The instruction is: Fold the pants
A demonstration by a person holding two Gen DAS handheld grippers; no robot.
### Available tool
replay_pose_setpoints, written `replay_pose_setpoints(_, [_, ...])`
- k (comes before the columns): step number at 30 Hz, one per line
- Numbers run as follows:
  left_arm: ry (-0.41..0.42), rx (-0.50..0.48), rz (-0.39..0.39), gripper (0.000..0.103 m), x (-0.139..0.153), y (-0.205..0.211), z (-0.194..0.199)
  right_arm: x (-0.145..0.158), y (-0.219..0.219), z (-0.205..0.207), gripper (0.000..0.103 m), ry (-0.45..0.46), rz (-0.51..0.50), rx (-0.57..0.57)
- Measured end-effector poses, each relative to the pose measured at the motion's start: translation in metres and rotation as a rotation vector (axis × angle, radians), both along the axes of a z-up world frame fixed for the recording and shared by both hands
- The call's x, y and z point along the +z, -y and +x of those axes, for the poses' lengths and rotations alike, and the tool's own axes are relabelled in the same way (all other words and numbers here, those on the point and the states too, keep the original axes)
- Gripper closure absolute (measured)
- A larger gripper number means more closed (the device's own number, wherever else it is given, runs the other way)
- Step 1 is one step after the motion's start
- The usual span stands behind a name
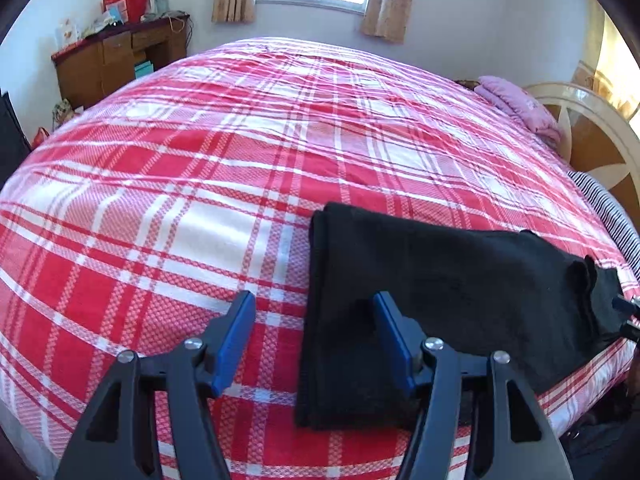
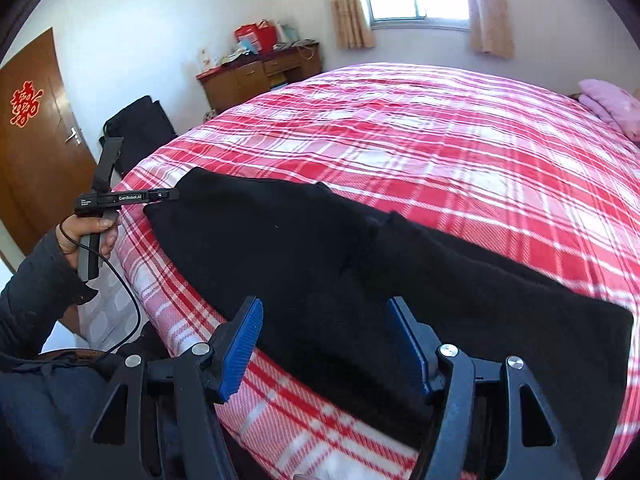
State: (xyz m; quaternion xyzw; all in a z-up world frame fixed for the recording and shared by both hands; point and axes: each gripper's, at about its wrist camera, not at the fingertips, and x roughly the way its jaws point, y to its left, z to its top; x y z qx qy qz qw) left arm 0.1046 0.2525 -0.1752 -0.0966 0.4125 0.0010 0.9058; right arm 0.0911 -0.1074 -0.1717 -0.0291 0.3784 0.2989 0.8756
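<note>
Black pants (image 1: 440, 300) lie folded lengthwise along the near edge of a red and white plaid bed (image 1: 240, 160). My left gripper (image 1: 314, 312) is open just above the left end of the pants, its right pad over the cloth. My right gripper (image 2: 324, 320) is open above the pants (image 2: 320, 248) near their middle, holding nothing. The left gripper (image 2: 168, 195) shows in the right wrist view, held in a hand at the far left end of the pants. A bit of the right gripper (image 1: 626, 312) shows at the right edge of the left wrist view.
A pink pillow (image 1: 516, 104) lies at the head of the bed by a headboard (image 1: 592, 140). A wooden desk (image 2: 260, 72) with bags stands under the window. A brown door (image 2: 36, 132) and a black chair (image 2: 136, 124) are at the left.
</note>
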Motion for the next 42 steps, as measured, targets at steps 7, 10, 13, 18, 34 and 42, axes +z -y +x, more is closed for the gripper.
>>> replay_pose_setpoints(7, [0.0, -0.044, -0.103, 0.039, 0.0, 0.003, -0.004, -0.007, 0.01, 0.0, 0.037, -0.009, 0.022, -0.037])
replay_pose_setpoints(10, [-0.016, -0.077, -0.043, 0.04, -0.005, 0.02, 0.001, -0.008, 0.012, 0.001, 0.037, -0.01, 0.031, -0.045])
replay_pose_setpoints(13, [-0.026, -0.088, 0.002, 0.062, -0.006, 0.026, 0.005, -0.008, 0.013, 0.002, 0.037, -0.006, 0.038, -0.057])
replay_pose_setpoints(18, [-0.019, -0.102, -0.139, 0.081, 0.001, 0.017, 0.002, 0.001, 0.023, 0.0, 0.037, 0.023, 0.063, -0.088])
replay_pose_setpoints(34, [0.208, -0.338, -0.312, 0.081, 0.12, 0.1, -0.008, 0.036, 0.093, -0.012, 0.037, 0.107, 0.045, -0.287])
replay_pose_setpoints(42, [0.215, -0.529, -0.253, 0.081, 0.153, 0.2, 0.024, 0.034, 0.168, -0.011, 0.038, 0.061, 0.078, -0.524])
